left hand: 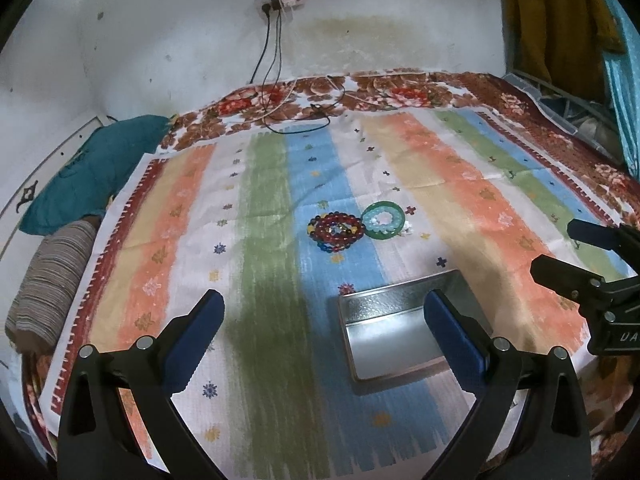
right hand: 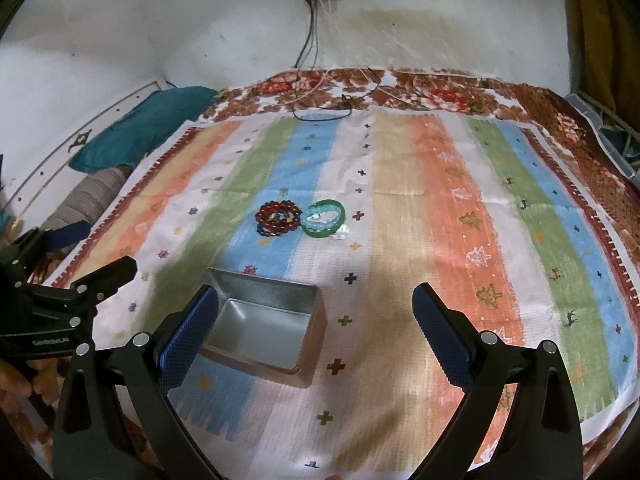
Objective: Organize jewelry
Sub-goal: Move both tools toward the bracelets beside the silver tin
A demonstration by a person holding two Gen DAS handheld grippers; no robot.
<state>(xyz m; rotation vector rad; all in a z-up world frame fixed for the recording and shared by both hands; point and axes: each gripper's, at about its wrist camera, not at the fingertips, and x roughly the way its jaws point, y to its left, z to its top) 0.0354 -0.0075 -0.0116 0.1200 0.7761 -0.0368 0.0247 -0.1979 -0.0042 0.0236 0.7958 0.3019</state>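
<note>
both jaws wide open, nothing held: left gripper (left hand: pixel 324 320), right gripper (right hand: pixel 316 320). open metal tin (right hand: pixel 262 326) sits just ahead, nothing in it. beaded bracelets (right hand: pixel 279 217) and green bangles (right hand: pixel 323 218) touch, well beyond the tin. judged: first pick pending; next move needs a reach past the tin.

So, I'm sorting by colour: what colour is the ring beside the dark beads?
Green, with pale turquoise beads inside it; it shows best in the left wrist view.

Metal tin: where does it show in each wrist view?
Left wrist: metal tin sits lower right of centre, partly behind a gripper finger.
Right wrist: it sits lower left of centre, open and empty.
Shared landmark: the bead bracelets lie beyond it.
</note>
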